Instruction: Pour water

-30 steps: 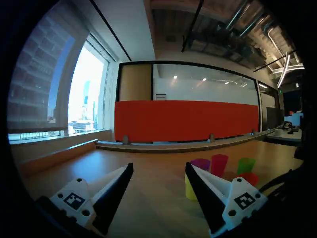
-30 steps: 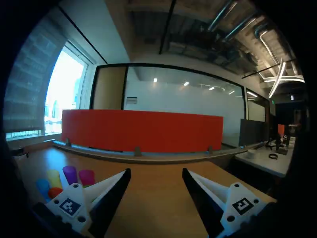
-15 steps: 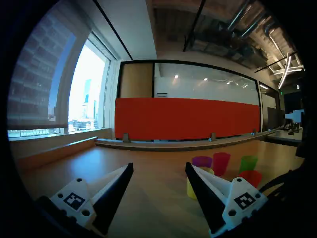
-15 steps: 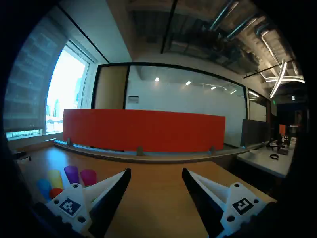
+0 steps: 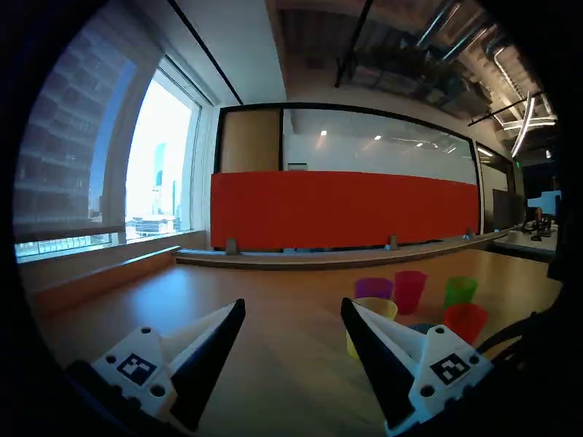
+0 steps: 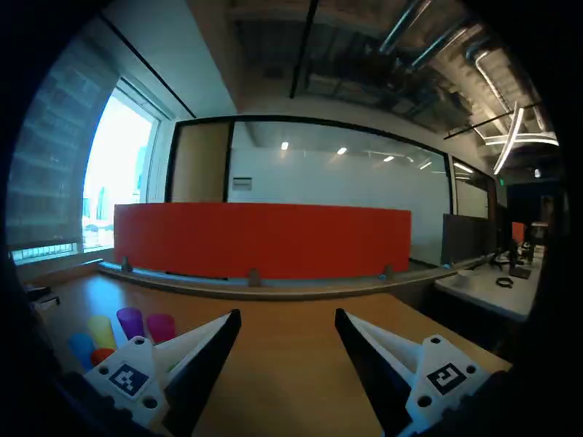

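Plainly, the left gripper (image 5: 292,301) and right gripper (image 6: 287,312) had jaws released over the surface (image 5: 218,288); cups (image 5: 408,290) stood at their 4 o'clock and 8 o'clock respectively.

Right gripper (image 6: 286,315) agape, coloured cups (image 6: 132,321) leftward

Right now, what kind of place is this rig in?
Probably an open-plan office: a long wooden desk with an orange divider panel, a glass-walled room behind it, and exposed ceiling pipes overhead.
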`<state>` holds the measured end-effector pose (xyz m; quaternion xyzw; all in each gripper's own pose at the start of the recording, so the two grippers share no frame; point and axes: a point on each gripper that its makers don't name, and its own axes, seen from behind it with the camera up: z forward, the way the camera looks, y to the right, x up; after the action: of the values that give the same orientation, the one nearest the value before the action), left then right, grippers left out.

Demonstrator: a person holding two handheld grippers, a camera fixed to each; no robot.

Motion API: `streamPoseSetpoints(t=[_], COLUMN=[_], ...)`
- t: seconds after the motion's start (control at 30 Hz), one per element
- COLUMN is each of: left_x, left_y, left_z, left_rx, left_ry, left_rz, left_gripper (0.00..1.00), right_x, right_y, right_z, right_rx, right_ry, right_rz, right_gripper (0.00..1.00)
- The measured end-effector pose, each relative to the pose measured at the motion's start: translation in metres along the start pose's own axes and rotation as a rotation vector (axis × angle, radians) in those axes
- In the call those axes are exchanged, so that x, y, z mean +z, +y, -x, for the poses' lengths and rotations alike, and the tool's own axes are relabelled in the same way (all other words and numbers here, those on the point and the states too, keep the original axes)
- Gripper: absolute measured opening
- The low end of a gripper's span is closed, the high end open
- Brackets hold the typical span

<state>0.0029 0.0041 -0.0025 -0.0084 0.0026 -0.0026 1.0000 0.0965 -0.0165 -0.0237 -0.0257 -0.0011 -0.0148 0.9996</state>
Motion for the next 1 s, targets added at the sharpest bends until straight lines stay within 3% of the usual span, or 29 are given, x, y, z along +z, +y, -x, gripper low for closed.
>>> streamPoseSetpoints(t=[0.47,1.0], left_x=[0.001,0.001], left_y=[0.000,0.000], left_z=[0.002,0.002], left_rx=[0.003,0.004], left_ry=[-0.005,-0.005], left_rz=[0.000,0.001], left_gripper=[0.98,0.98], right_x=[-0.003,-0.011], right_y=[0.002,0.019], right_z=[-0.006,0.002], right_rx=[-0.005,-0.014], right_ry=[0.019,0.042], right_rz=[-0.007,-0.009], right_gripper=[1.00,1.00])
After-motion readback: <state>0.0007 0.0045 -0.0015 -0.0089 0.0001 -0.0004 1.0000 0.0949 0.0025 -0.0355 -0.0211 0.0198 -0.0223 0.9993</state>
